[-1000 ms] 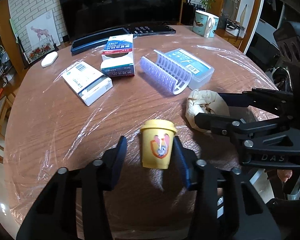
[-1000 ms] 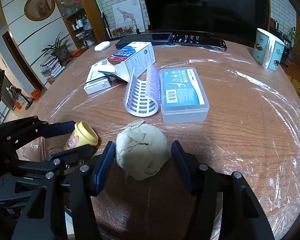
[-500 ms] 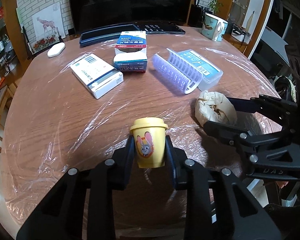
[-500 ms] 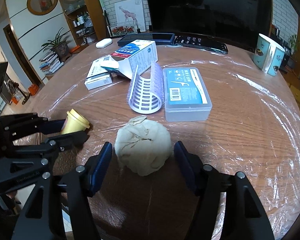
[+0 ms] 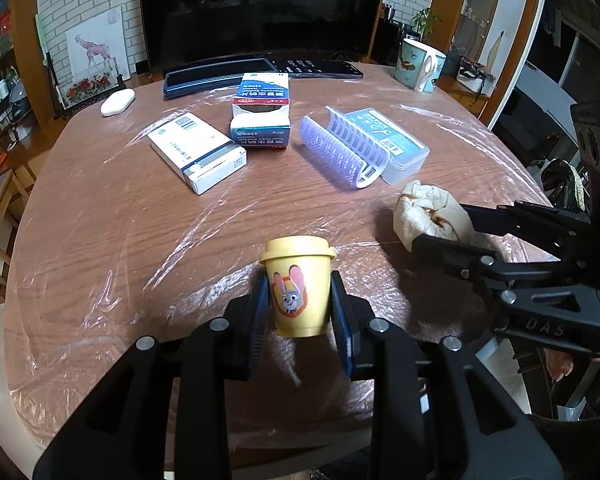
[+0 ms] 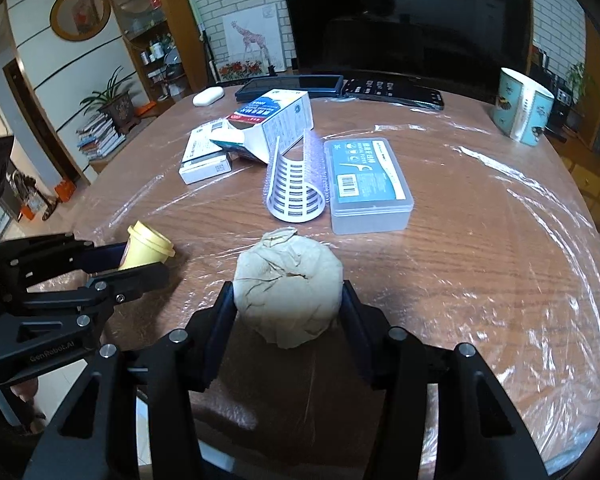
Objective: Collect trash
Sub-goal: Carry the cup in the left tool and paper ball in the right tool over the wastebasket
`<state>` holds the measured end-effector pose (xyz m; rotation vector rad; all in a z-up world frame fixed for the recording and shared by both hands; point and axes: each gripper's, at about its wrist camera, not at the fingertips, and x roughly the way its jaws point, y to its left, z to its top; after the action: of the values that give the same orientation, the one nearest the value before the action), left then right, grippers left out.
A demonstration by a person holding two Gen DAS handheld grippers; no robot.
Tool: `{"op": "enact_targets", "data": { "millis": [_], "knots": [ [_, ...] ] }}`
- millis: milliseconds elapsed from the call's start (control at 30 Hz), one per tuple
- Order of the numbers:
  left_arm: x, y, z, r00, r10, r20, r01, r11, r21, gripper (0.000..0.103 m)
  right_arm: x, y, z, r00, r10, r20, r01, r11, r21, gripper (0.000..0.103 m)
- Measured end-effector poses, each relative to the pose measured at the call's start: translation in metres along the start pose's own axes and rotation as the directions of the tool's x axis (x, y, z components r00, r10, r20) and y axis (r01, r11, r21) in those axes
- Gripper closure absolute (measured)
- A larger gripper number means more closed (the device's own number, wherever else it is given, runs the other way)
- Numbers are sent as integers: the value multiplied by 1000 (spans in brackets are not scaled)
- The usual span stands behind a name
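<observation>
1. Since a second ago your left hand-held gripper (image 5: 300,312) has closed from wide onto the yellow cup (image 5: 298,284); your right hand-held gripper (image 6: 288,312) has just been closing around the crumpled paper ball (image 6: 288,284).
2. Both pieces sit near the tabletop (image 5: 120,240) edge at 6 o'clock, cup clamped, ball pinched.
3. You're at the grasp step; next, lift both clear and carry them to a bin, which isn't in view.

A mug (image 5: 419,65) and white case (image 5: 117,102) sit at the table's (image 5: 100,240) far edge.
</observation>
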<state>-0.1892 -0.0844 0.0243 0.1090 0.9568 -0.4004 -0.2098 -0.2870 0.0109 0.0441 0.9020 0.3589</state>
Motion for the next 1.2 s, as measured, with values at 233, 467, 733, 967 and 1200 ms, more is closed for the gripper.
{"op": "enact_targets", "data": {
  "millis": [233, 467, 733, 967, 1200],
  "knots": [
    [-14, 1, -8, 1000, -2, 20, 2, 1000, 0, 71, -21, 5, -9, 999, -14, 39, 12, 999, 46, 52],
    [-27, -5, -20, 999, -19, 30, 17, 999, 45, 71, -42, 15, -24, 997, -22, 72, 18, 998, 63, 52],
    [-47, -22, -36, 998, 1, 59, -3, 999, 36, 71, -65, 22, -41, 996, 27, 80, -28, 1000, 6, 52],
    [-55, -48, -55, 999, 24, 47, -23, 1000, -13, 71, -81, 18, -66, 996, 70, 48, -68, 997, -38, 52],
    [-58, -68, -74, 999, 31, 32, -30, 999, -28, 71, -93, 13, -92, 996, 87, 23, -86, 995, -44, 52]
  ]
}}
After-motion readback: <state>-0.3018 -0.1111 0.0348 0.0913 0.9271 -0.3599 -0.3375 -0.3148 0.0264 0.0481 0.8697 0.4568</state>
